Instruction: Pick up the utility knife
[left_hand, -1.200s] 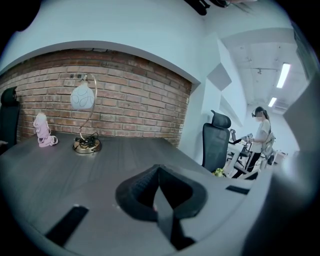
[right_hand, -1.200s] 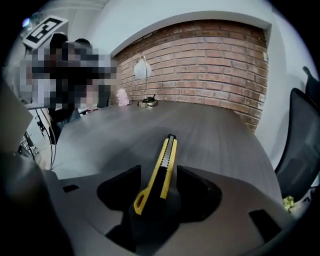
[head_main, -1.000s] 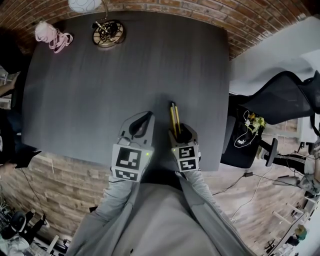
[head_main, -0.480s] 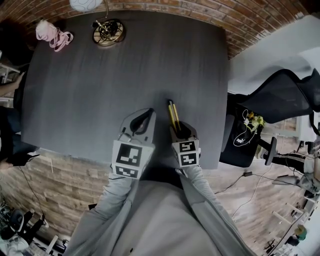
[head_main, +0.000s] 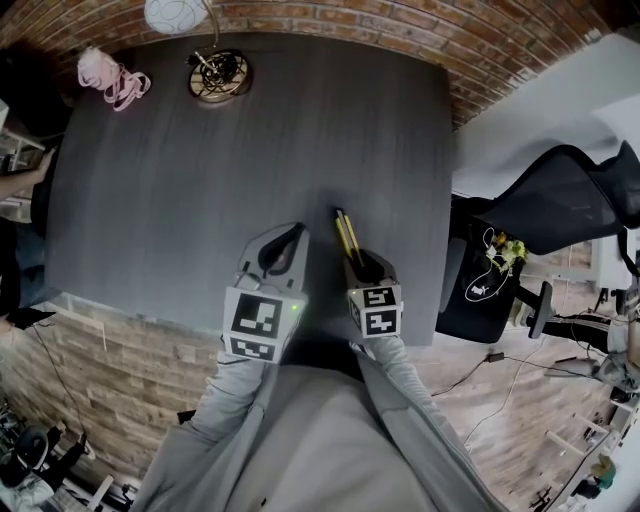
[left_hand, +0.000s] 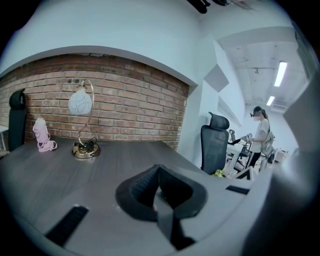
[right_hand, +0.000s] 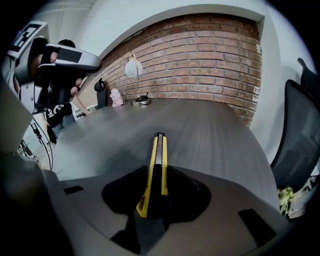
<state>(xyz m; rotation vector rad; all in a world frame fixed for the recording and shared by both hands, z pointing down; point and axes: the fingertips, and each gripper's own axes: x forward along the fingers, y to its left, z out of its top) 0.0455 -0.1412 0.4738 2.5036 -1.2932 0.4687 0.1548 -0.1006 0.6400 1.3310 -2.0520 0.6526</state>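
Observation:
The yellow and black utility knife (head_main: 346, 234) lies on the dark table (head_main: 200, 180) near its front edge, pointing away from me. My right gripper (head_main: 365, 266) sits over the knife's rear end. In the right gripper view the knife (right_hand: 159, 165) runs straight out between the jaws, which are closing, with dark gaps still showing on both sides of it. My left gripper (head_main: 285, 245) rests just left of the knife, its fingers drawn together to a point with nothing between them (left_hand: 160, 195).
A lamp base with coiled cord (head_main: 217, 72) and a pink bundle (head_main: 108, 72) stand at the table's far left. A black office chair (head_main: 560, 200) is off the right edge. A person's hand (head_main: 20, 170) reaches in at the left edge.
The right gripper's jaws have narrowed around the knife's rear end. Both grippers and the knife have stayed in place.

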